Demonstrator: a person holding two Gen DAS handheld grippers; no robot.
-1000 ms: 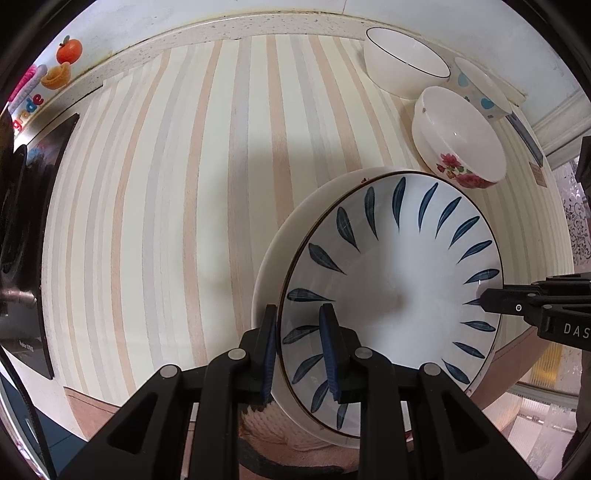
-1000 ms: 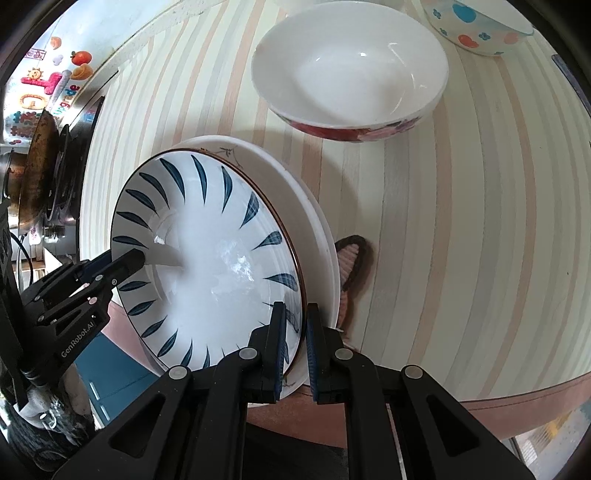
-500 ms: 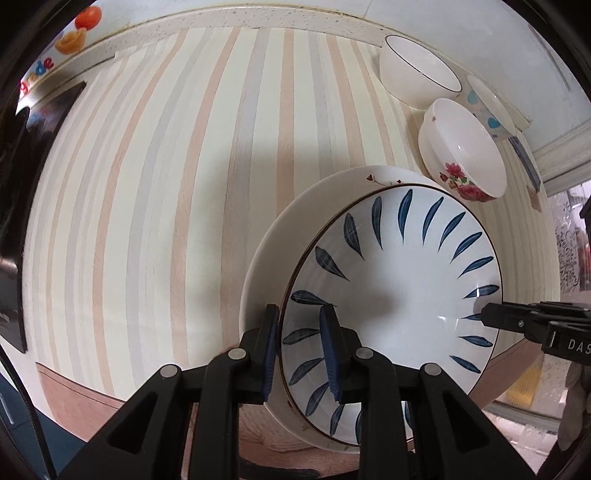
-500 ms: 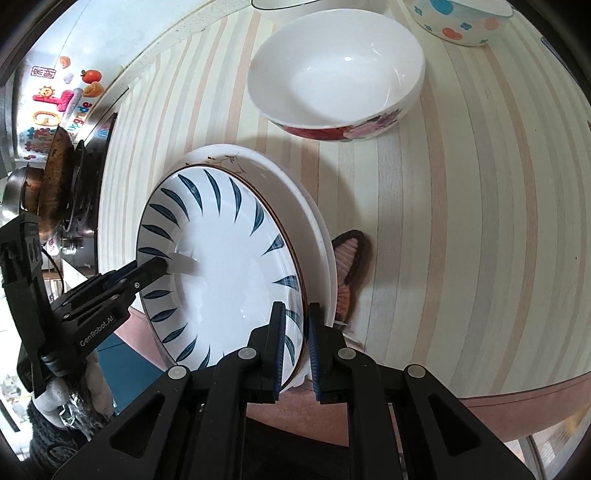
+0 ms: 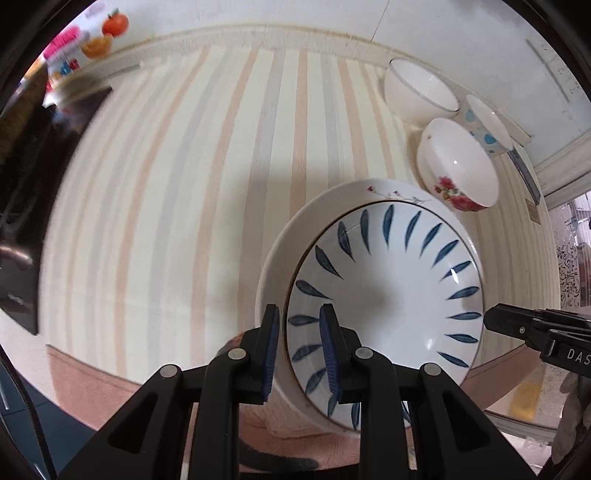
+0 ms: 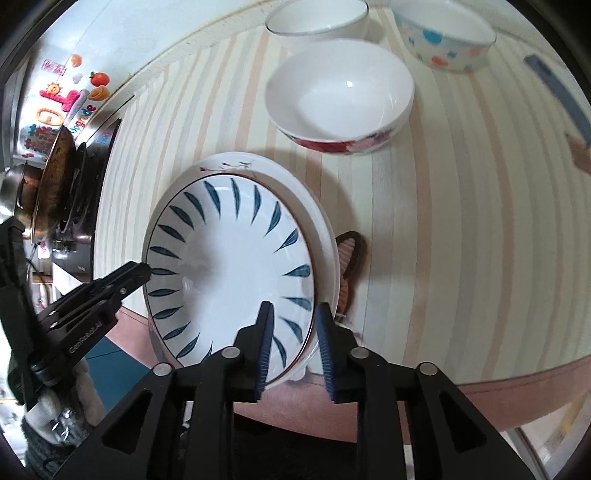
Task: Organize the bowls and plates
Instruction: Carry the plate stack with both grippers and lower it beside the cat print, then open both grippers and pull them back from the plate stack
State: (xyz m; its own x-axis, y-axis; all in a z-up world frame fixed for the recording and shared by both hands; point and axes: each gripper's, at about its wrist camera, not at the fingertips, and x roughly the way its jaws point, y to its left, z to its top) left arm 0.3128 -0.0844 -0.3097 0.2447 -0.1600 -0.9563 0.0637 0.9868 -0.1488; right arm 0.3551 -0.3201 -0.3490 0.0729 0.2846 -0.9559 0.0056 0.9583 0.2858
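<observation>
A blue-leaf plate [image 5: 388,295] lies stacked in a larger white plate [image 5: 280,258] at the front edge of the striped table [image 5: 184,184]. My left gripper [image 5: 300,347] is shut on the stack's near rim. In the right wrist view the blue-leaf plate [image 6: 229,266] and the white plate [image 6: 295,184] rest with their rim between the spread fingers of my open right gripper [image 6: 294,347]. The left gripper's tip [image 6: 136,273] shows at the opposite rim. A floral bowl [image 6: 340,96], a plain white bowl [image 6: 317,18] and a dotted bowl [image 6: 447,37] stand behind.
A stove with dark pans [image 6: 55,184] is at the table's left end. A pink, brown-edged slipper-like item [image 6: 351,258] pokes out from under the stack. The wall [image 5: 332,18] runs along the back, with colourful stickers [image 5: 99,33] at its left end.
The right gripper's fingers have spread apart around the rim. The left gripper keeps its hold. Both views have drawn back a little from the bowls.
</observation>
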